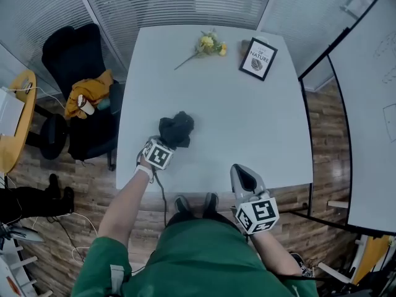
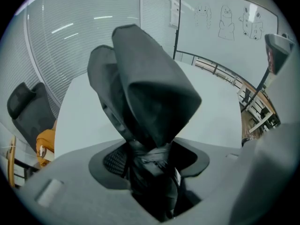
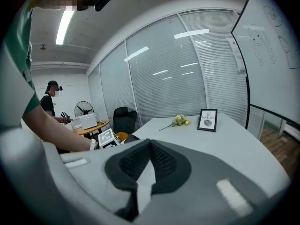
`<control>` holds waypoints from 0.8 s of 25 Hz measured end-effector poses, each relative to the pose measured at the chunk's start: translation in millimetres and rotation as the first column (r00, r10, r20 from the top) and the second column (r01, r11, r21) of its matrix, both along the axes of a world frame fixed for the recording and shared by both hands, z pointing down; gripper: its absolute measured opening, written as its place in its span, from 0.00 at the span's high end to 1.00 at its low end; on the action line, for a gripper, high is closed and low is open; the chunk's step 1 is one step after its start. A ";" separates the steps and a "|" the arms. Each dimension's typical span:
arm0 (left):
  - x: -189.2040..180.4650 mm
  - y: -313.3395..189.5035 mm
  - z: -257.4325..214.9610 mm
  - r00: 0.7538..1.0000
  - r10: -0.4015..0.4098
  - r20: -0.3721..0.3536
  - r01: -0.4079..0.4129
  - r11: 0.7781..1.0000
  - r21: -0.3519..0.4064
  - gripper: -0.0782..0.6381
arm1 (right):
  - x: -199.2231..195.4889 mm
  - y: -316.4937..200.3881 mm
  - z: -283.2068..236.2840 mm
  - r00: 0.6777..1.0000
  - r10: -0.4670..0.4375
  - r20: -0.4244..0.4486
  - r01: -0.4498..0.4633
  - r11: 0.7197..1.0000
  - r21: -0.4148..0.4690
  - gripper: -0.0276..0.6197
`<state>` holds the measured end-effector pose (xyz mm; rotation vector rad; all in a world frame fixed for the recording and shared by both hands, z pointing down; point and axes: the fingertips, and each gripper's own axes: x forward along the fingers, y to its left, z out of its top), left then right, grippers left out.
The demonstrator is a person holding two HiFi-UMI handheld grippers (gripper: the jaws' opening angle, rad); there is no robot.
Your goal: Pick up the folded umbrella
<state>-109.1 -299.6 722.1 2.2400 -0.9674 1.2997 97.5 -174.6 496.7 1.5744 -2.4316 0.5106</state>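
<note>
The folded umbrella (image 1: 176, 129) is a black bundle near the front left of the white table (image 1: 247, 116). My left gripper (image 1: 166, 143) is shut on its lower end. In the left gripper view the umbrella (image 2: 150, 102) rises out of the gripper (image 2: 151, 172), its wrapped stem pressed between both pads, and it fills the middle of the picture. My right gripper (image 1: 246, 177) hovers at the table's front edge, right of the umbrella and apart from it. Its jaws (image 3: 149, 146) are together with nothing between them.
A yellow flower (image 1: 207, 45) and a framed print (image 1: 258, 59) lie at the table's far end. A black chair (image 1: 80, 73) with an orange cloth (image 1: 86, 94) stands to the left. A whiteboard (image 1: 371, 104) lines the right side. A person (image 3: 49, 102) stands by a far desk.
</note>
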 end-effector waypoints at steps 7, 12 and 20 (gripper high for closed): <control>10.6 11.4 -52.3 0.992 -0.017 -0.124 0.030 0.994 0.104 0.51 | -7.1 2.9 -7.1 1.000 -0.020 0.002 0.020 0.999 0.027 0.95; 22.7 25.9 -94.7 0.976 -0.008 -0.219 0.047 0.983 0.175 0.51 | -5.8 1.9 -12.5 1.000 -0.023 -0.002 0.023 0.999 0.042 0.95; 28.1 49.8 -155.4 0.964 0.038 -0.264 0.042 0.955 0.294 0.51 | -9.5 -0.2 -28.8 0.999 -0.040 -0.003 0.040 0.996 0.083 0.95</control>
